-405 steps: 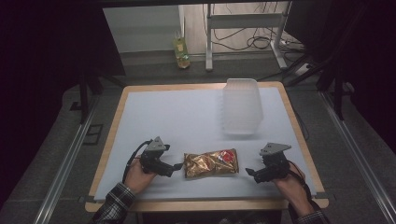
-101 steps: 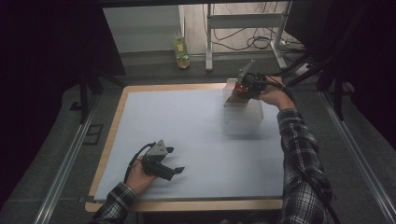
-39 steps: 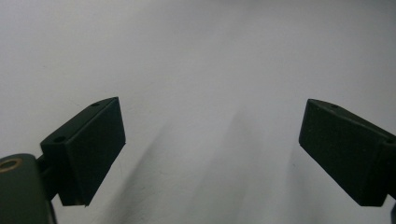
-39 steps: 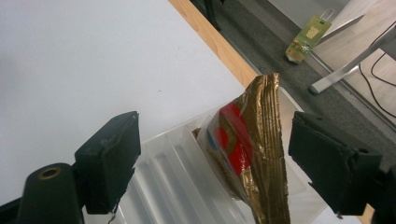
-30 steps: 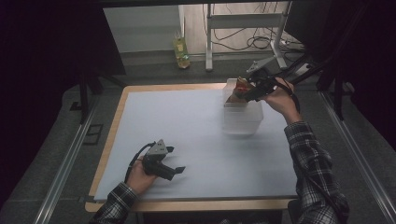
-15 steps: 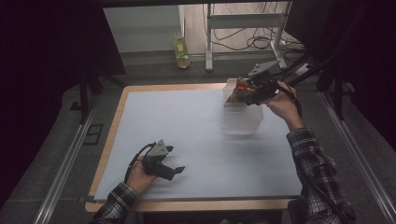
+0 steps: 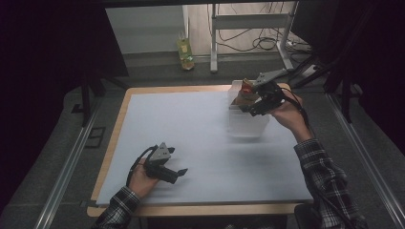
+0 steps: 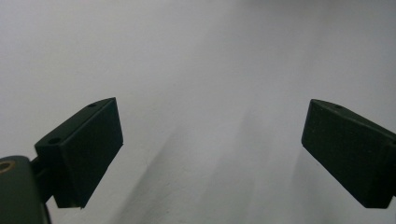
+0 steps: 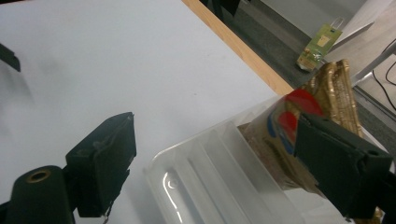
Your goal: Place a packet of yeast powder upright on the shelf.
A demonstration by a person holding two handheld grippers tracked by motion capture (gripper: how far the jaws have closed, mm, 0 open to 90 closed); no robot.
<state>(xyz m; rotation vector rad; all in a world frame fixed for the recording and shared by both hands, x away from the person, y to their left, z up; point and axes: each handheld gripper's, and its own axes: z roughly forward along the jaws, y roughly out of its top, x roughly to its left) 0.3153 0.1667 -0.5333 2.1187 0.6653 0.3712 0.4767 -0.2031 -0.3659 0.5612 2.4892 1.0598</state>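
Note:
A gold snack packet with a red mark stands on end in the far end of a clear plastic bin at the table's back right. My right gripper hovers over the bin, open. In the right gripper view the packet rises just behind the right jaw, with the bin below, and nothing lies between the wide-spread jaws of the right gripper. My left gripper rests on the white table cover near the front left. It is open, and the left gripper has bare white cover between its jaws.
The white cover lies on a table with a wooden rim. A green bottle stands on the floor behind the table, beside metal stand legs and cables.
The packet has gone from the table's front to the bin, carried there by my right gripper. In the last second that hand drew slightly right of the packet. The left gripper stayed put.

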